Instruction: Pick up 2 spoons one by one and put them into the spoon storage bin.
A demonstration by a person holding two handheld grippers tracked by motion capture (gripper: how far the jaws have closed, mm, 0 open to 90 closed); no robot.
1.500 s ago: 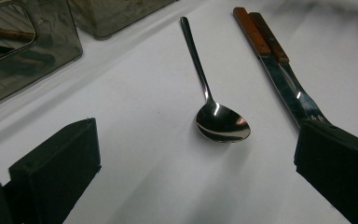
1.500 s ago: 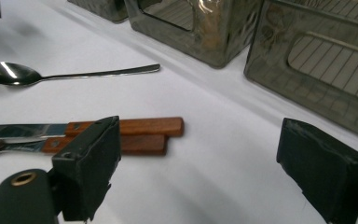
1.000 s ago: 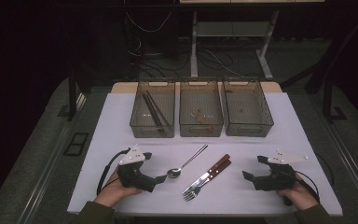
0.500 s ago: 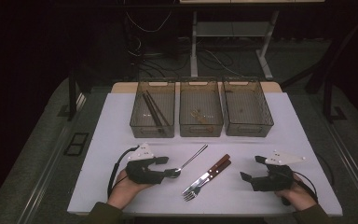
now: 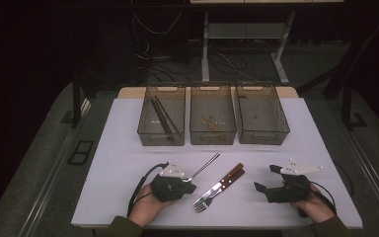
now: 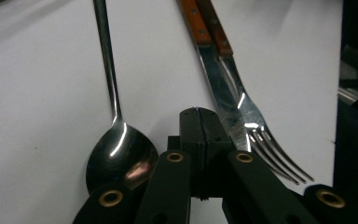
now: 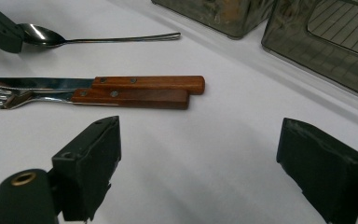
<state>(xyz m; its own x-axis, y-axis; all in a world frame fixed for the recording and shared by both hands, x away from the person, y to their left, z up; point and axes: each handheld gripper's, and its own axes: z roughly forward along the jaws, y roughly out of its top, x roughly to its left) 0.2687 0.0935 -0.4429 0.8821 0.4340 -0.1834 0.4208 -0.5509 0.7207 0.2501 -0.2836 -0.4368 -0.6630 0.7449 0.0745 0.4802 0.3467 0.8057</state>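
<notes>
A metal spoon (image 5: 203, 168) lies slanted on the white table, its bowl (image 6: 121, 156) just left of my left gripper (image 6: 199, 126). The jaws of that gripper (image 5: 190, 188) have just been closing and now stand shut, pressed together with nothing between them. To the right of it lie a wooden-handled knife (image 6: 214, 70) and fork (image 6: 256, 126) side by side (image 5: 222, 185). My right gripper (image 5: 265, 177) rests at the front right, open and empty. In the right gripper view it (image 7: 200, 158) faces the knife handle (image 7: 149, 84) and the fork handle (image 7: 130, 99).
Three clear bins stand in a row at the back: the left bin (image 5: 143, 131) holds dark chopsticks (image 5: 162, 118), the middle bin (image 5: 212, 140) some small bits, and the right bin (image 5: 282, 128) little that I can make out. The table's front edge is close to both hands.
My left gripper has slid right to the spoon's bowl and its jaws have closed. The right gripper and the cutlery have stayed in place.
</notes>
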